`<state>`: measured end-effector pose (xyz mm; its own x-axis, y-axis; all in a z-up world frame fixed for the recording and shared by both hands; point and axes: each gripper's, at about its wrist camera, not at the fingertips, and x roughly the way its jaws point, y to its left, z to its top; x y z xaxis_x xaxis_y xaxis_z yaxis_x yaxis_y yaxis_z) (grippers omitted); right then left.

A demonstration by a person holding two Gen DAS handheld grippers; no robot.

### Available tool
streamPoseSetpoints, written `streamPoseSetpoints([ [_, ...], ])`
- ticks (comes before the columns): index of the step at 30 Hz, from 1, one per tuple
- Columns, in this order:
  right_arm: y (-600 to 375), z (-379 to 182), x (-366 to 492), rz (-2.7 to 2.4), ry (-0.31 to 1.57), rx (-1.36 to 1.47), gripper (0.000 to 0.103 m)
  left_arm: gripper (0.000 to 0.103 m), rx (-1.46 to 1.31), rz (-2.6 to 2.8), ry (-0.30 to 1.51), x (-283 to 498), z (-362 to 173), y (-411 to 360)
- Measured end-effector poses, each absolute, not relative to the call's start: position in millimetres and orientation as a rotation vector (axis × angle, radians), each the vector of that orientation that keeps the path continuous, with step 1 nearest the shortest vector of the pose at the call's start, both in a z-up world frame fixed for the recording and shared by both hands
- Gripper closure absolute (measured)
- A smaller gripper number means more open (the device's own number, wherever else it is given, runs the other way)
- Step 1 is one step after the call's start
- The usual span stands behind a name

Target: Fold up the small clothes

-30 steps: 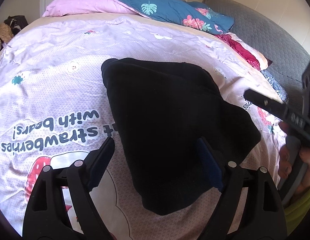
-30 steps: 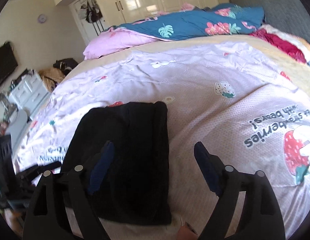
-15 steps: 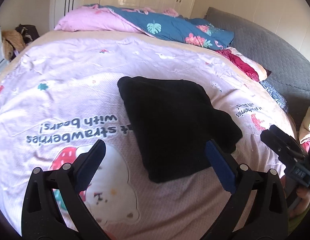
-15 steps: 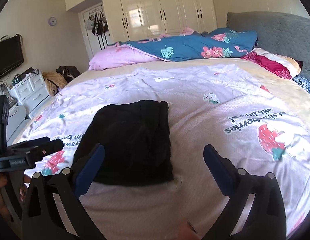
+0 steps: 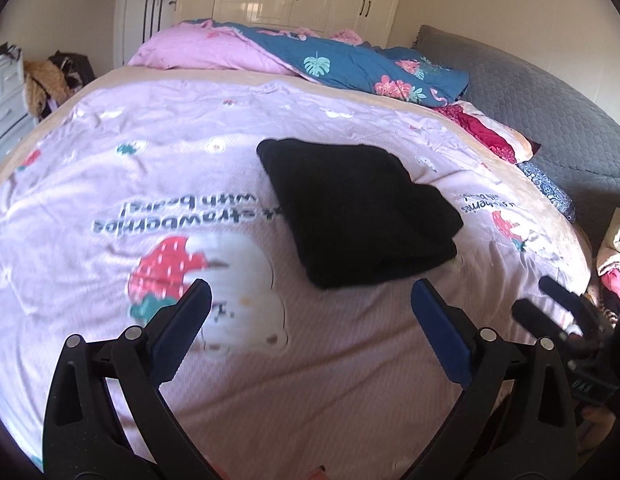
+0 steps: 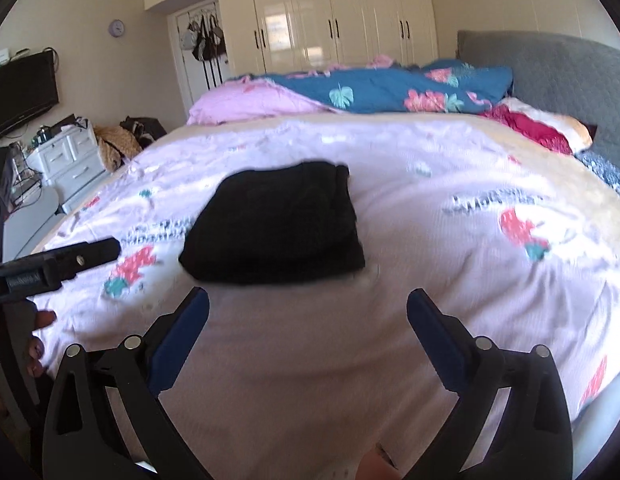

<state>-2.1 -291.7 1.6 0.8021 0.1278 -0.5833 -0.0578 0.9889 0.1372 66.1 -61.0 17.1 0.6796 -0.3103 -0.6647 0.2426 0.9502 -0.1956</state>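
Observation:
A black garment (image 5: 360,210) lies folded into a compact rectangle on the pink strawberry-print bedspread (image 5: 150,160). It also shows in the right wrist view (image 6: 274,224). My left gripper (image 5: 310,316) is open and empty, held above the bed's near edge, well back from the garment. My right gripper (image 6: 308,316) is open and empty too, back from the garment's near edge. The right gripper shows at the right edge of the left wrist view (image 5: 550,304). The left gripper shows at the left edge of the right wrist view (image 6: 86,254).
A blue floral duvet (image 5: 362,66) and pink pillow (image 5: 198,46) lie at the bed's far end. A grey headboard (image 5: 522,92) and red cloth (image 5: 482,130) are at right. White drawers (image 6: 70,160) and a TV (image 6: 22,94) stand left of the bed.
Both grippers have pulled back and up from the folded black garment, which now lies farther off and untouched. Both stay open.

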Motion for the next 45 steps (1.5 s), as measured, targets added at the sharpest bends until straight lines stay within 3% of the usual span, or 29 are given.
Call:
streamPoseSetpoints([
  [45, -284, -9, -2, 0.051, 0.668, 0.061, 0.004, 0.009, -0.08, -0.219, 0.794, 62, 7, -48],
])
